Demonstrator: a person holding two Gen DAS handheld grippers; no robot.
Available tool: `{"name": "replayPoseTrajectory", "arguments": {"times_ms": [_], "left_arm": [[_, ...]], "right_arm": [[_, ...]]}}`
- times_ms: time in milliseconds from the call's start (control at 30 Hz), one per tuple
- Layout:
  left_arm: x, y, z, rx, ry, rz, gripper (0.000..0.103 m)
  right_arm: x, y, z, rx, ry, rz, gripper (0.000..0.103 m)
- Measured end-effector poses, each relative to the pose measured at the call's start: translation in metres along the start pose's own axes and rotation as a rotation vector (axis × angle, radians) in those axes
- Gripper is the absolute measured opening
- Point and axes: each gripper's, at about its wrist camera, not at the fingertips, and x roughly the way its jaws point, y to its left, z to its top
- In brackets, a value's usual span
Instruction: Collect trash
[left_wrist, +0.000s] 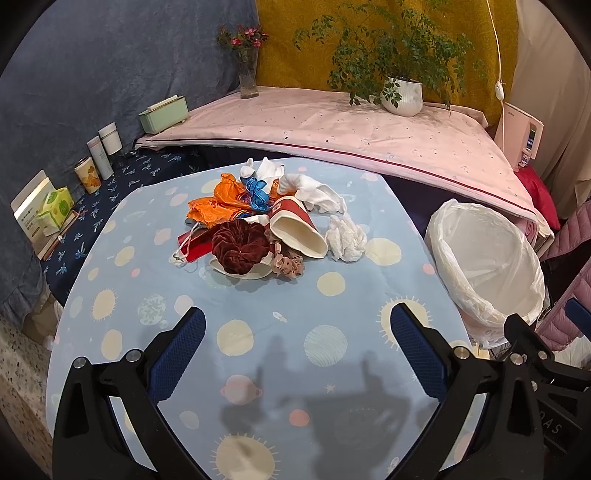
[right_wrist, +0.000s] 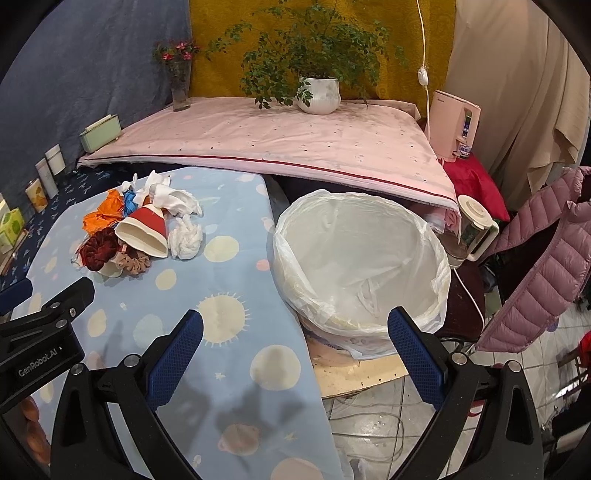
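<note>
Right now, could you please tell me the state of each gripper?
Left gripper: tongs open, holding nothing, above the table.
Right gripper: tongs open, holding nothing, near the bin.

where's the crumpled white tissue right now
The crumpled white tissue lies on the blue tablecloth at the pile's right edge, beside the tipped paper cup, on the side nearest the lined bin.

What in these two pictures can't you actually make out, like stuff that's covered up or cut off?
- Bottom of the trash pile, both views: the red paper cup and dark red scrunchie cover what lies beneath.
- Base of the lined bin, right wrist view: hidden by the table edge and liner.
- Labels on the canisters, left wrist view: too small.
- Person holding the grippers: out of frame.
</note>
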Motion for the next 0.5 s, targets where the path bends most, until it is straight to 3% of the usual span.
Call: {"name": "replayPoseTrajectory", "arguments": {"times_ms": [500], "left_arm": [[0.0032, 0.0000, -0.0004, 0.002, 0.006, 0.000, 0.096]], "right_arm": [[0.0030, 0.0004, 0.0009, -0.001, 0.002, -0.003, 0.096]]}}
